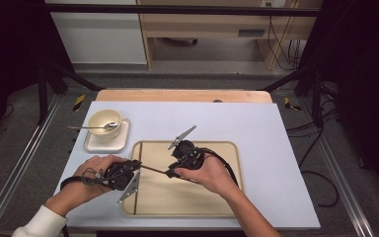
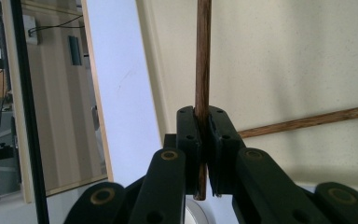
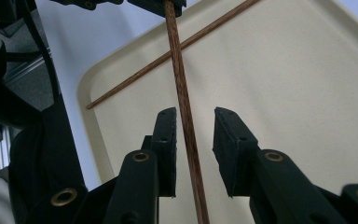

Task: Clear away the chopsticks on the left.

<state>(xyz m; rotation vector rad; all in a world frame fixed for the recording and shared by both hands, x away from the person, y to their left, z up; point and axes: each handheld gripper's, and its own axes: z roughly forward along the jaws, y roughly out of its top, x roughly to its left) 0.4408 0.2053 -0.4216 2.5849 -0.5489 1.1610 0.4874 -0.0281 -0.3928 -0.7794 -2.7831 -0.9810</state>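
A dark wooden chopstick (image 2: 203,56) is clamped between the pads of my left gripper (image 2: 204,116), which is shut on it. In the high view this chopstick (image 1: 154,169) bridges from the left gripper (image 1: 139,164) to my right gripper (image 1: 170,173) above the beige tray (image 1: 227,148). In the right gripper view the stick (image 3: 179,79) runs between the jaws of the right gripper (image 3: 196,116), close to the left pad, with a gap to the right pad; this gripper is open. A second chopstick (image 3: 130,79) lies flat on the tray (image 3: 307,70), along its left side (image 1: 137,187).
A cream bowl (image 1: 105,122) with a metal spoon (image 1: 96,128) in it stands on a small tray (image 1: 107,143) at the back left of the pale blue mat (image 1: 276,148). Black frame posts and cables flank the table.
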